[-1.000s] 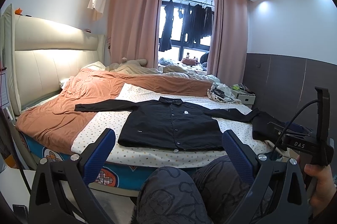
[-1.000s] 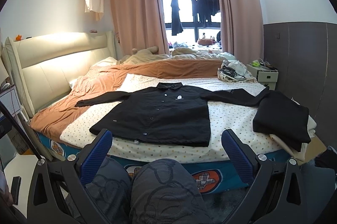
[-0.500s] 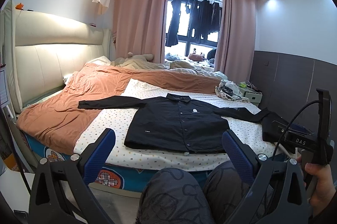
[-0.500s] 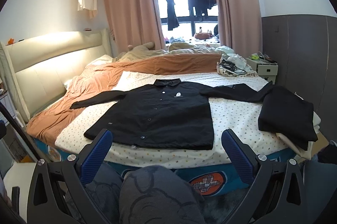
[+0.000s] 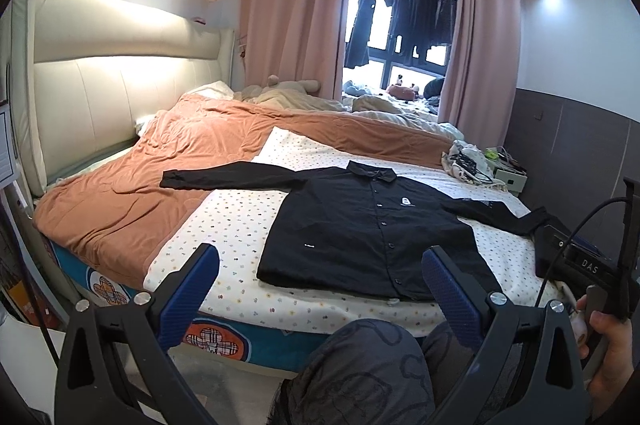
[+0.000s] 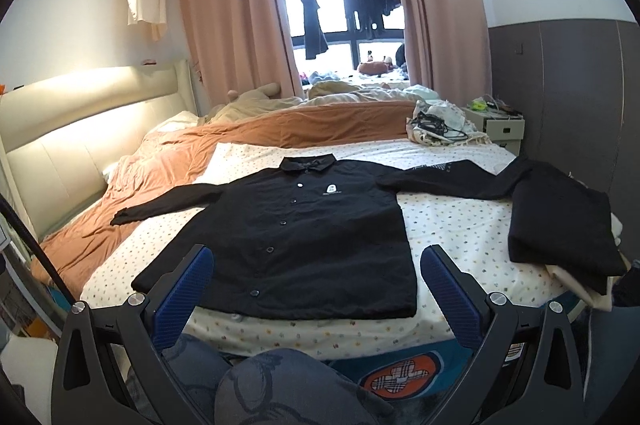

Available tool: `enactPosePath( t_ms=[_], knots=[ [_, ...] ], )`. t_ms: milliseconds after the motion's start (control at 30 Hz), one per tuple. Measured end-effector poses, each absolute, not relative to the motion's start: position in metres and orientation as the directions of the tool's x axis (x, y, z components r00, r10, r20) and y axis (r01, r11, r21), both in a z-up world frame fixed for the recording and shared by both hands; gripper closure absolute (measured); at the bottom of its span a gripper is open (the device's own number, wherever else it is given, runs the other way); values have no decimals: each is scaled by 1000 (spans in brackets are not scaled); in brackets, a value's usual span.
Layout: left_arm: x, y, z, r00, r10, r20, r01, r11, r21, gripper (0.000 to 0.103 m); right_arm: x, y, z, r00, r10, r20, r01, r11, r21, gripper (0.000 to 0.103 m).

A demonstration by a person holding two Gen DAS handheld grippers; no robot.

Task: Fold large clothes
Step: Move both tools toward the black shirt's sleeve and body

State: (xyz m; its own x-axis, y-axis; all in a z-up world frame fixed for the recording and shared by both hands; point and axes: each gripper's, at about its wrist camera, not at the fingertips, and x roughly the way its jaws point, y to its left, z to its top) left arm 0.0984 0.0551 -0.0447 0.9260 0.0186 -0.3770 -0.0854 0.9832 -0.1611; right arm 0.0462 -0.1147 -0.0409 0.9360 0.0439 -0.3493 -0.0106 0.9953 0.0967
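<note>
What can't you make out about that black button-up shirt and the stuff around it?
- Black button-up shirt: its small white chest logo is too tiny to read in both views.
- Folded black garment: in the left wrist view the right gripper's body hides most of it.
- Bedside table clutter: too small to identify.

Left gripper [image 5: 320,289] is sitting level, jaws standing wide apart, nothing between the blue pads [image 5: 191,291]. Right gripper [image 6: 318,289] is showing the same pose: jaws spread wide, blue pads [image 6: 450,291] bare, gripping nothing. Both are pointing forward and slightly down, hovering above the person's knees [image 6: 280,385], which are filling the low centre of each view. In the left wrist view, the right hand [image 5: 612,349] is wrapping around the handle of its gripper at the far right edge, fingers curled.
</note>
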Motion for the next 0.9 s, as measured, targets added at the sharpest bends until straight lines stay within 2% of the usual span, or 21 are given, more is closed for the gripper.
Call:
enactPosePath(
  t_ms=[333, 900],
  knots=[
    [172, 69, -49, 914, 41, -404, -114, 981, -159, 0, 120, -119, -30, 928, 58, -367, -20, 994, 105, 0],
    [261, 127, -63, 873, 82, -482, -196, 962, -192, 0, 261, -86, -19, 900, 197, -390, -139, 975, 172, 0]
  ],
)
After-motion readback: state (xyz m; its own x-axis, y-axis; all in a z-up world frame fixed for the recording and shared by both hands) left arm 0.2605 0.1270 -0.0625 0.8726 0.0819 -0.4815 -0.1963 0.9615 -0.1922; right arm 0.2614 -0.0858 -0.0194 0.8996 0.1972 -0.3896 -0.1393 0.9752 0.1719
